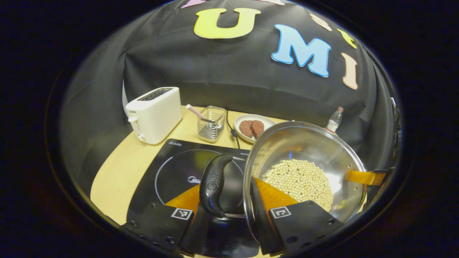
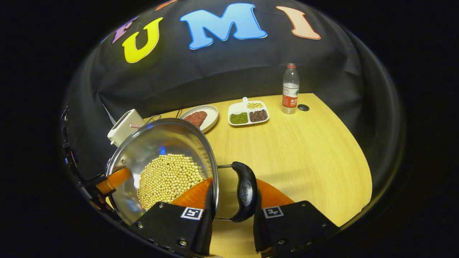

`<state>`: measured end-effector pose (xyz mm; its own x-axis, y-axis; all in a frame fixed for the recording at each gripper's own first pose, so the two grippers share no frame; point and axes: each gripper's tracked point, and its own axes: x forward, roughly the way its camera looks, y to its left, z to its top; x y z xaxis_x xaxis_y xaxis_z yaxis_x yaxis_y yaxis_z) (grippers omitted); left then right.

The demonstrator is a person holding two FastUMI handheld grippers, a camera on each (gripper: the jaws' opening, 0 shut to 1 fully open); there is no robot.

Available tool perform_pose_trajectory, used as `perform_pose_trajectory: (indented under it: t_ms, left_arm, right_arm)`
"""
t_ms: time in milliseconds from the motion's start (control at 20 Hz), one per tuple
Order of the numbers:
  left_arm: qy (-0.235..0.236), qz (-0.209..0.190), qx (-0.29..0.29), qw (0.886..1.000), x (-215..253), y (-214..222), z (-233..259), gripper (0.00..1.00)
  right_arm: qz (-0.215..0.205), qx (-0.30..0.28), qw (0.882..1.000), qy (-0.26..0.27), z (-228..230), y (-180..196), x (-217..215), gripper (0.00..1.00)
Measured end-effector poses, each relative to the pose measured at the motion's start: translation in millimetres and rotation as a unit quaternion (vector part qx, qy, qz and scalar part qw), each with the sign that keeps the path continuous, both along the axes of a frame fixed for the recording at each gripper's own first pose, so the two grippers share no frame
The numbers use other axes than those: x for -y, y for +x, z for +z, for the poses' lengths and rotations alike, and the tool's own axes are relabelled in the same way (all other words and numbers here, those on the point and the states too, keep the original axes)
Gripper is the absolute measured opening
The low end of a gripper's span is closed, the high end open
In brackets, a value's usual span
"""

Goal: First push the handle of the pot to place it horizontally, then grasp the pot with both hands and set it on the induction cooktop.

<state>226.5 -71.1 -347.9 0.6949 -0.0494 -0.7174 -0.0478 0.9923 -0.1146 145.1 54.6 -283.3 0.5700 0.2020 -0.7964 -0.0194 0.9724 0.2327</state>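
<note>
Wooden table (image 2: 304, 150) in a booth, pot (image 1: 304, 143) held aloft between two hand-held grippers.

Left hand-held gripper (image 1: 229, 200) straddles the pot's left handle (image 1: 214, 184) and rim, apparently clamped; cooktop (image 1: 172, 168) lies below and just left of the pot. Right hand-held gripper (image 2: 229, 204) straddles the right handle (image 2: 245, 191) likewise. Beans (image 2: 166, 179) fill the pot bottom. Toaster (image 1: 154, 114), plate (image 1: 254, 126) and bottle (image 2: 289, 89) stand behind.
</note>
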Motion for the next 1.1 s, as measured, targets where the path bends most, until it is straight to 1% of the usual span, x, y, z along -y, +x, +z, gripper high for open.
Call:
perform_pose_trajectory:
  t_ms: [100,200,250,300,350,500,550,600,650,700,750,800,950,1000,1100]
  left_arm:
    - [0.001,0.002,0.000,1.000,-1.3,-1.6,3.2,0.60]
    - [0.001,0.004,0.000,1.000,1.5,-2.0,-0.3,0.67]
    - [0.002,0.005,0.001,1.000,1.7,-1.9,-0.4,0.64]
    - [0.002,0.005,0.002,1.000,1.5,-2.3,-0.5,0.67]
    - [0.001,0.006,0.003,1.000,1.9,-1.1,-0.4,0.64]
    - [0.001,0.004,0.003,1.000,2.2,-0.7,-1.3,0.64]
    - [0.000,0.003,0.002,1.000,2.4,0.0,-1.5,0.67]
    - [-0.001,0.002,0.002,1.000,2.4,-0.3,-1.5,0.64]
    - [-0.001,0.001,0.001,1.000,2.6,0.2,-1.9,0.64]
    - [-0.002,0.000,0.000,1.000,2.2,-0.3,-1.5,0.60]
    - [-0.002,-0.001,-0.002,1.000,2.3,0.1,-1.4,0.60]
    - [-0.002,0.000,-0.004,1.000,2.0,-0.8,-0.8,0.64]
    - [-0.002,0.000,-0.011,1.000,1.5,-0.7,0.0,0.64]
    - [-0.003,0.000,-0.015,1.000,1.3,-0.9,0.5,0.67]
    - [-0.003,0.000,-0.020,1.000,1.7,-1.0,-0.1,0.67]
  right_arm:
    - [0.000,-0.001,1.000,0.002,0.8,-1.8,-20.3,0.47]
    - [0.001,0.000,1.000,0.003,1.6,-1.7,-39.6,0.46]
    - [0.002,0.000,1.000,0.004,2.0,-1.8,-48.4,0.46]
    - [0.001,0.000,1.000,0.005,1.3,-2.2,-58.3,0.46]
    - [0.001,-0.001,1.000,0.006,1.7,-1.9,-67.3,0.46]
    - [-0.001,-0.002,1.000,0.005,0.8,-4.7,-92.4,0.46]
    - [-0.002,-0.003,1.000,0.005,0.7,-4.4,-100.4,0.46]
    - [-0.004,-0.004,1.000,0.005,-0.2,-4.6,-107.4,0.46]
    - [-0.005,-0.005,1.000,0.004,-1.4,-3.6,-114.8,0.46]
    - [-0.007,-0.005,1.000,0.004,-3.7,-3.1,-121.9,0.46]
    - [-0.008,-0.007,1.000,0.003,-6.7,-2.1,-128.7,0.46]
    - [-0.010,-0.010,1.000,0.003,-9.1,-2.4,-135.4,0.46]
    - [-0.011,-0.019,1.000,0.002,-16.7,-2.3,-151.3,0.46]
    - [-0.010,-0.023,1.000,0.001,-19.9,-2.3,-156.0,0.46]
    - [-0.007,-0.030,1.000,-0.001,-25.9,-1.4,-164.0,0.46]
